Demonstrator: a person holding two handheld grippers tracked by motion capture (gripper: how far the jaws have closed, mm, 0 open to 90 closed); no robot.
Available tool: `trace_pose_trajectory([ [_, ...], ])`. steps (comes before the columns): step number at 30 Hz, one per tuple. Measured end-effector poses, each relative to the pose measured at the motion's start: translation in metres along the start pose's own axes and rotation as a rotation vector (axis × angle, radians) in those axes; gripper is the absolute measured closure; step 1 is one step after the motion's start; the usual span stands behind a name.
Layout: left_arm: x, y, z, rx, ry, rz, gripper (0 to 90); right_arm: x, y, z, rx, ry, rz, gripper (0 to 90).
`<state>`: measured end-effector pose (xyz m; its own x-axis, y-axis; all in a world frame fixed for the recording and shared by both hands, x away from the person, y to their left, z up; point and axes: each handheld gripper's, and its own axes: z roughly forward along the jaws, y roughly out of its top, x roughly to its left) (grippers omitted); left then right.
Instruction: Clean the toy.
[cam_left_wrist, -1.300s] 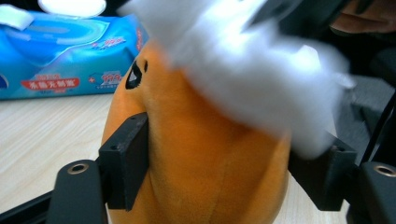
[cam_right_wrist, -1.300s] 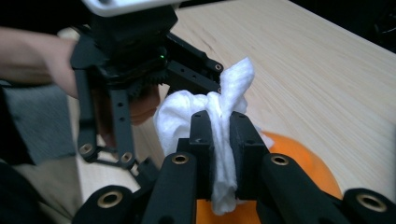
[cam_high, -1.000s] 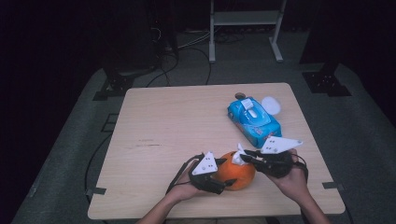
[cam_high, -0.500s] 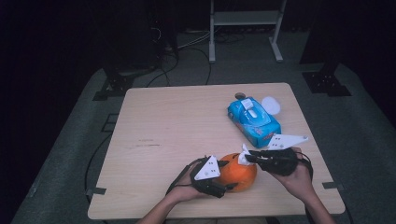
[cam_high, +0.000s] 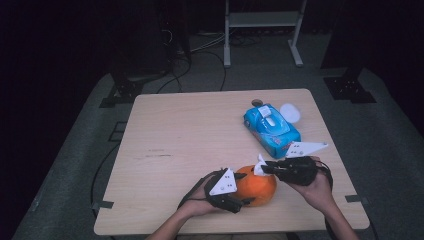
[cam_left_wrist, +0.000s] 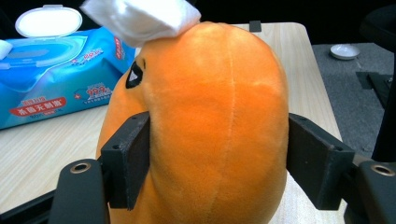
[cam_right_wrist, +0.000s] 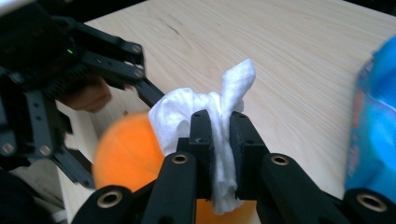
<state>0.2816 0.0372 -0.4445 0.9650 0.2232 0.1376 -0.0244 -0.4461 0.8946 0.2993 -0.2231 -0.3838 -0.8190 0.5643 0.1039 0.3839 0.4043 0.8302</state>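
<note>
Dark surroundings enclose a pale wooden table (cam_high: 200, 150), set on grey flooring with cables trailing at about eleven o'clock from the tabletop. Near the table's front edge, at roughly five o'clock from its middle, an orange plush toy (cam_high: 256, 186) is seen resting on the wood. It is gripped by the left gripper (cam_high: 240, 192), whose two black jaws are pressed against the toy's flanks, one on each side, as shown in the left gripper view (cam_left_wrist: 219, 172); the plush bulges slightly between the pads. A black eye marking is visible on the toy at its ten o'clock side in that view.

A white wipe (cam_right_wrist: 205, 121) is clamped by the right gripper (cam_right_wrist: 219, 140), its jaws closed tight on the folded cloth, with a twisted end sticking up above them. The wipe is laid against the top of the toy (cam_left_wrist: 140, 18), at twelve o'clock on its crown. In the high view the right gripper (cam_high: 265, 169) is held just at the toy's one o'clock.

A blue pack of wet wipes (cam_high: 271, 129), lid flipped open, lies at one o'clock from the toy, well apart from it.
</note>
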Motion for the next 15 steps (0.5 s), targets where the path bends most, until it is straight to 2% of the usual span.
trace_pose_trajectory([
  [2,0.003,-0.002,-0.002,-0.005,-0.002,-0.023,28.2,-0.005,-0.004,-0.003,0.005,-0.012,0.012,79.9],
  [6,0.013,-0.006,-0.007,-0.021,-0.002,-0.104,28.2,-0.01,-0.009,-0.004,0.0,-0.027,0.037,80.0],
  [8,0.02,-0.008,-0.01,-0.027,-0.003,-0.159,28.2,-0.01,-0.009,-0.007,-0.018,-0.012,0.051,80.0],
  [10,0.026,-0.012,-0.014,-0.037,-0.008,-0.206,28.2,-0.007,-0.007,-0.007,-0.041,0.025,0.06,80.0],
  [13,0.032,-0.017,-0.017,-0.048,-0.018,-0.222,28.2,-0.004,-0.005,-0.003,-0.042,0.029,0.05,80.0],
  [15,0.033,-0.018,-0.018,-0.048,-0.026,-0.224,28.1,-0.009,-0.007,0.001,-0.045,0.038,0.078,79.9],
])
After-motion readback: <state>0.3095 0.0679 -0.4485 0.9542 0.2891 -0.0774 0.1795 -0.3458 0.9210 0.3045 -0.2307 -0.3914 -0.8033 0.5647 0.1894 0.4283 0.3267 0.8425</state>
